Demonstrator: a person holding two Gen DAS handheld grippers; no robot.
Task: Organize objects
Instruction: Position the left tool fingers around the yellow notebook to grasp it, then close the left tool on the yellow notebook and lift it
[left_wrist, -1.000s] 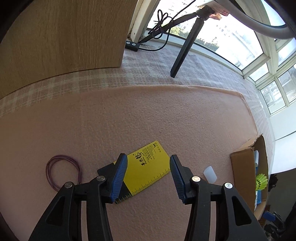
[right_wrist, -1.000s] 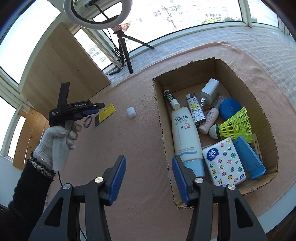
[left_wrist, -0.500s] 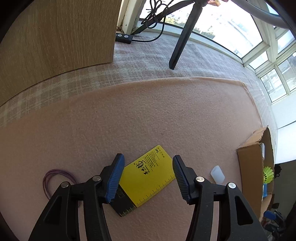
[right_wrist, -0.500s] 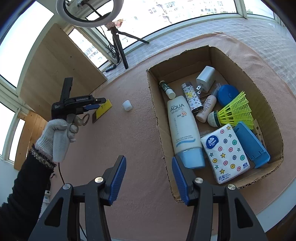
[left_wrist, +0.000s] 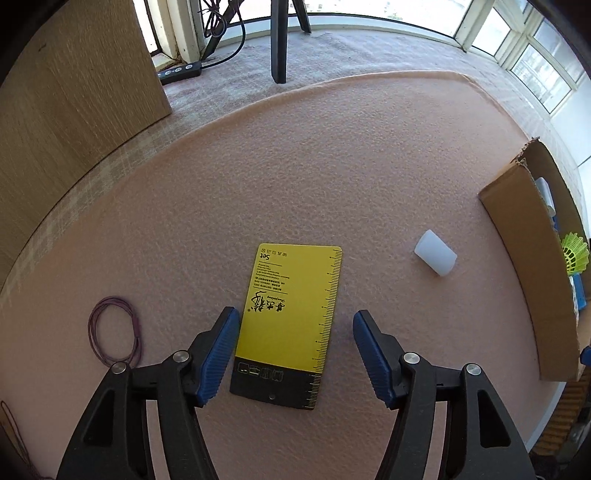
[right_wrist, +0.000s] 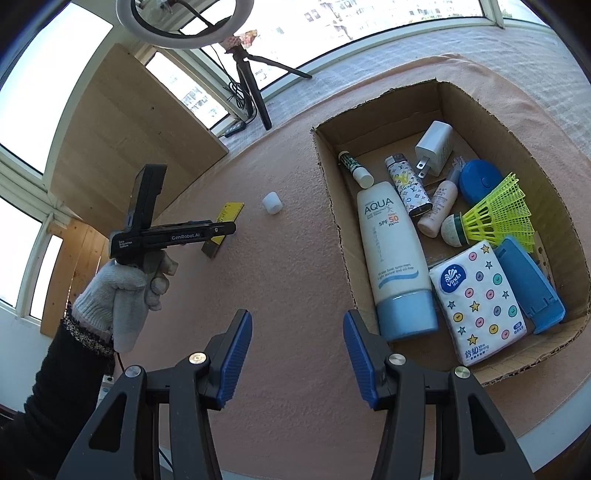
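Yellow ruler card (left_wrist: 291, 317), flat on the pink mat (left_wrist: 332, 155), is being lined up for pickup; it lies well apart from the cardboard box (right_wrist: 328, 177), with a white cap (left_wrist: 435, 257) between card and box. The left gripper (left_wrist: 291, 354) is poised over the card's black end, its jaws opening and astride it, nothing pinched. The right gripper (right_wrist: 297, 354) is held spread and empty beside the box. Next, a descent and a closing on the thin card's long edges would be called for.

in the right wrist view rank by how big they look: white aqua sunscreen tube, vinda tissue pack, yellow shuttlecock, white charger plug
1. White Aqua sunscreen tube
2. Star-patterned Vinda tissue pack
3. Yellow plastic shuttlecock
4. White charger plug, though it lies farthest from the camera.
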